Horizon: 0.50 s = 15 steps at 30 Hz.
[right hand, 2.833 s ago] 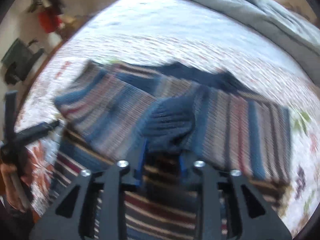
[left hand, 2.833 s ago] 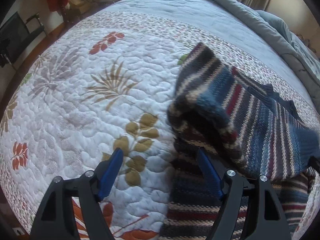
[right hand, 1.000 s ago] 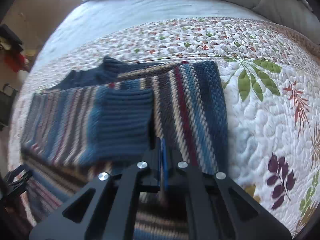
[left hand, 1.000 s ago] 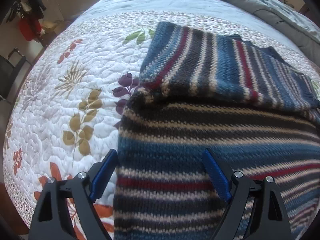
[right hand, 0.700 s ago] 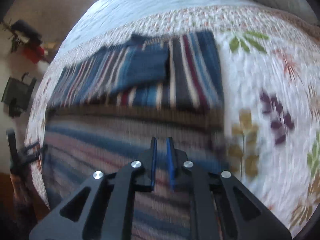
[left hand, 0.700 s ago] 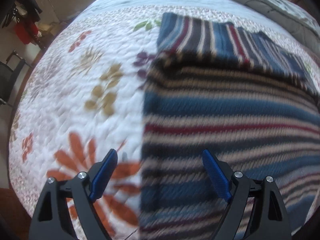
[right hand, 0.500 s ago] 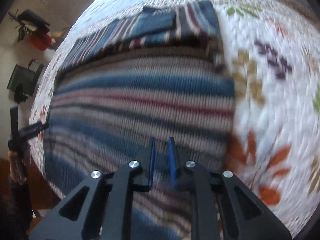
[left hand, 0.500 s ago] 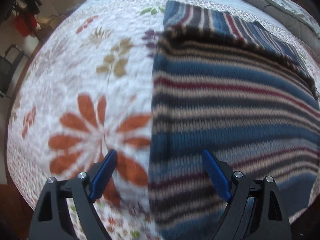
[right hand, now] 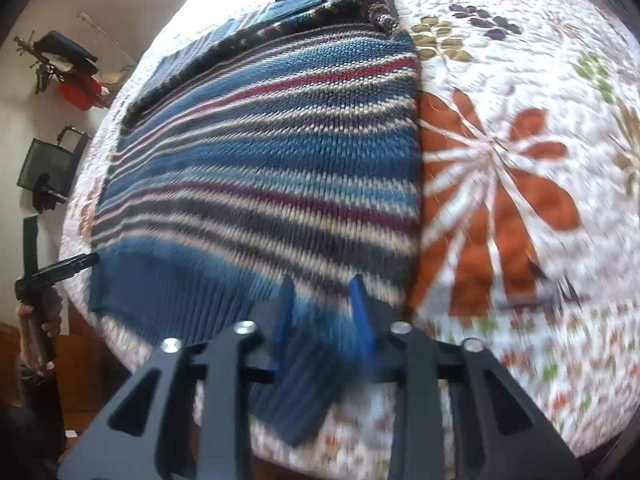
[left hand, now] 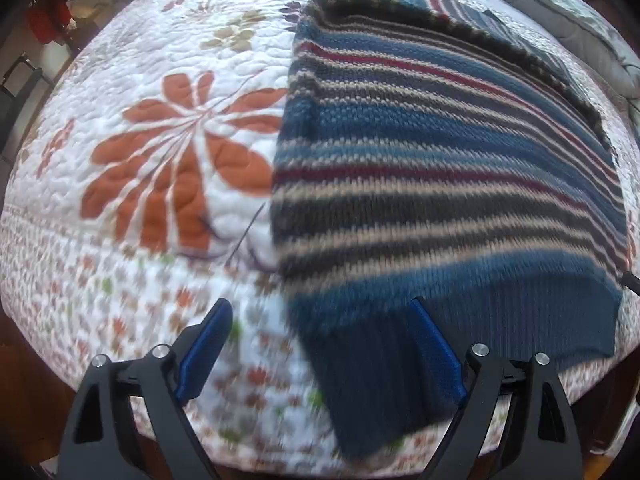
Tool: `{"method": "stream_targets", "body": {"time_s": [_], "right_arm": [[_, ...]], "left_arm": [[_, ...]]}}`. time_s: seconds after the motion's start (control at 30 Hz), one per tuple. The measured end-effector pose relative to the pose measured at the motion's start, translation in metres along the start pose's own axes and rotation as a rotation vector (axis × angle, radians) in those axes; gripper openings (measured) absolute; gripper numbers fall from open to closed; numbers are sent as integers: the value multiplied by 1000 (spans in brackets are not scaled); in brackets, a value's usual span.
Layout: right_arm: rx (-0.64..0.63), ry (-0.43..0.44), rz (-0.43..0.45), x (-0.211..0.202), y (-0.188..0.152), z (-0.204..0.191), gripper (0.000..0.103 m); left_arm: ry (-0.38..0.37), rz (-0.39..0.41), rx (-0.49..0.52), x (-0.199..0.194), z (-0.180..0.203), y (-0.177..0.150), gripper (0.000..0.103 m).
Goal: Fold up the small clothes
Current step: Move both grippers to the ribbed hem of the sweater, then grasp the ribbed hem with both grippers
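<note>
Both wrist views closely overlook the sweater (left hand: 440, 168) hem.

Bright daylight, prob. from far side; strong fisheye bend at edges, motion blur near bottom, dark corners.

A white quilt (left hand: 132, 80) printed with big orange flowers and small leaves covers the bed, with a band of tiny blossoms along its near edge. A grey duvet (left hand: 572, 12) lies bunched at the far side. Beyond the bed, a red bag (right hand: 78, 92) and a dark chair (right hand: 52, 164) stand by a pale wall.
</note>
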State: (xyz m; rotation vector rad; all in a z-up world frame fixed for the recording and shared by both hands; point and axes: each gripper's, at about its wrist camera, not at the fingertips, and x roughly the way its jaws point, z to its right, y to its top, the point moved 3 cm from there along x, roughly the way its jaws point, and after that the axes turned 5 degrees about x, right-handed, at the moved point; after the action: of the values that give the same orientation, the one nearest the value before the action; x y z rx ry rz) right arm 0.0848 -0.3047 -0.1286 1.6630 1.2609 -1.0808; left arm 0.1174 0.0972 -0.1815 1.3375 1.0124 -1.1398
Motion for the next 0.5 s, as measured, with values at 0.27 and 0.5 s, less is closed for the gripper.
{"method": "stream_targets", "body": {"time_s": [0.27, 0.5], "right_arm": [[104, 115, -96, -9, -59, 15, 45], [116, 168, -110, 9, -75, 5, 27]], "left_arm": [[-127, -41, -15, 2, 16, -44, 90], [-191, -32, -89, 2, 26, -38, 55]]}}
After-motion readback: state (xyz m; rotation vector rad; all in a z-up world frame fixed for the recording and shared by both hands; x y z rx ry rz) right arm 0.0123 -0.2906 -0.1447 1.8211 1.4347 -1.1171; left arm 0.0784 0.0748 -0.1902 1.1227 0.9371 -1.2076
